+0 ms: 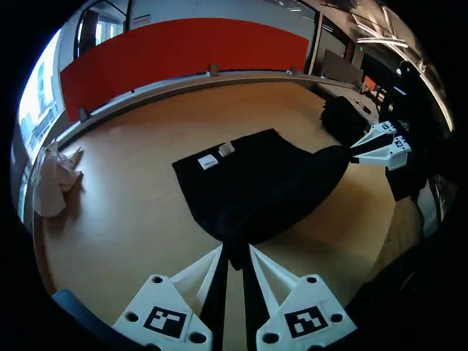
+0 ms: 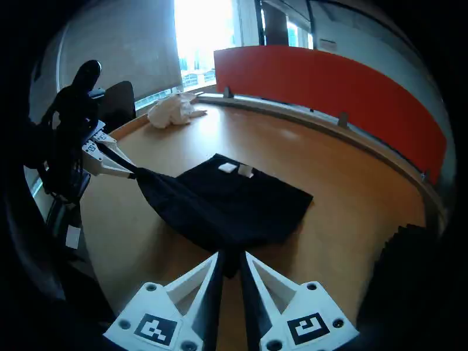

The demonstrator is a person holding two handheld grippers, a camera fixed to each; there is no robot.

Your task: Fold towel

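Towel (image 1: 257, 181): black, near the middle of the wooden table (image 1: 134, 205); far part lies flat on the wood, near edge hangs raised between the two grippers.
Left gripper (image 1: 235, 257): fingers closed on one near corner, with black cloth pinched between them.
Right gripper (image 2: 230, 260): fingers closed the same way on the other near corner; from the left gripper view, sits off to the right with fabric drawn to a point at its tips.
White tags (image 1: 207, 162): two small ones, face up on the flat part, close to the far edge.
Done: both near corners gripped, near edge lifted off the table and stretched between the grippers in a sagging line.
Remaining: by judgement, nearly all of the fold. That means carrying the raised edge over to the far edge, laying it down square, letting go, then perhaps a second fold.
Progress: early, at the start of the first fold, with no finished crease showing.
Uncertain: whether the flat part is one layer or already doubled; too dark to tell.
Surroundings: crumpled white cloth (image 2: 172, 110) at the table's far side by the window, well apart from the towel; red partition (image 1: 187, 52) behind the table.
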